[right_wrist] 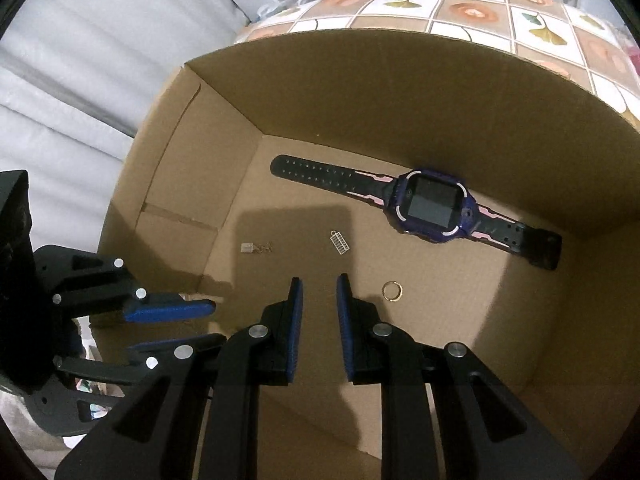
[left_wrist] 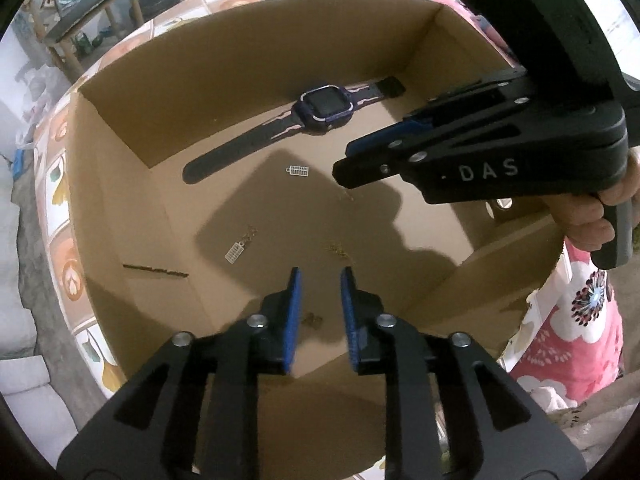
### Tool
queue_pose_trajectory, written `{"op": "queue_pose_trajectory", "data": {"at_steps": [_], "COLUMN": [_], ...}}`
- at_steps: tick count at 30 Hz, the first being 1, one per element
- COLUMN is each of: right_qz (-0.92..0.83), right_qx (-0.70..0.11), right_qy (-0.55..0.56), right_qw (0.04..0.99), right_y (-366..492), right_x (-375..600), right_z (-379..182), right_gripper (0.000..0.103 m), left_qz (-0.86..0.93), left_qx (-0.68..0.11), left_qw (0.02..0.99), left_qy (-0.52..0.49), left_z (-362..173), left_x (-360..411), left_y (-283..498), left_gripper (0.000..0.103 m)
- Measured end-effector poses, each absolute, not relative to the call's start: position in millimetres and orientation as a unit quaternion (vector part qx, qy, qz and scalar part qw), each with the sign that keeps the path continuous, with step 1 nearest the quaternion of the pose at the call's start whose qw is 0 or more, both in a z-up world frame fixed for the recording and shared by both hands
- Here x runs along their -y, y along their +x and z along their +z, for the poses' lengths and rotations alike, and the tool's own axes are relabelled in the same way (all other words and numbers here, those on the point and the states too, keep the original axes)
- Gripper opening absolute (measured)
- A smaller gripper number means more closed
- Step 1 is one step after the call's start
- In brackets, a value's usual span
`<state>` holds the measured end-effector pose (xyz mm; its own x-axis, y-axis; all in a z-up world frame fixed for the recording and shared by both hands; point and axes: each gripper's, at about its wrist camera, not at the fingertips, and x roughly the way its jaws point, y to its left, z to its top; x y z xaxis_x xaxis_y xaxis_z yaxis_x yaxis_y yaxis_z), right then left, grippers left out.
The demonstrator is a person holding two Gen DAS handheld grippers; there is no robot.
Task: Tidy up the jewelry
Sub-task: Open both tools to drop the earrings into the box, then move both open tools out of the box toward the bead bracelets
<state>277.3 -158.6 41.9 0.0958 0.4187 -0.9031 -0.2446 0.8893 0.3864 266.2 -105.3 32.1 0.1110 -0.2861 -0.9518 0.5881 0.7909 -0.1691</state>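
A cardboard box holds the jewelry. A purple smartwatch with a black strap lies on the box floor by the far wall. A small silver charm lies mid-floor. A second silver charm on a short chain lies to the left. A gold ring lies just right of my right gripper. My left gripper is open and empty above the box floor. My right gripper is open and empty over the box.
The box stands on a tiled floral tablecloth. A white cover lies to the left. A wooden chair stands beyond the table. The person's pink floral clothing is at the right.
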Motion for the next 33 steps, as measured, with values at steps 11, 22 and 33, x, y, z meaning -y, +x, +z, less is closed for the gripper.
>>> {"op": "queue_pose_trajectory", "data": {"at_steps": [11,22,33], "right_qz": [0.221,0.234,0.183], "right_qx": [-0.582,-0.41,-0.474], "right_qy": [0.066,0.031,0.1], "right_qw": [0.78,0.881,0.855], "right_y": [260.4,129.7,39.2], "right_x": [174.8,195.0,172.7], "right_z": [84.5,178.3,69.1], "right_gripper": [0.034,0.058,0.059], "left_qz": [-0.292,-0.251,-0.136], "left_qx": [-0.525,-0.354,-0.397], "left_qw": [0.786,0.898,0.907], "left_qy": [0.148,0.07,-0.014], "left_z": [71.4,136.5,33.1], "left_x": [102.3,32.8,-28.5], "left_y": [248.4,159.3,83.0], "left_gripper": [0.044,0.067,0.074]}}
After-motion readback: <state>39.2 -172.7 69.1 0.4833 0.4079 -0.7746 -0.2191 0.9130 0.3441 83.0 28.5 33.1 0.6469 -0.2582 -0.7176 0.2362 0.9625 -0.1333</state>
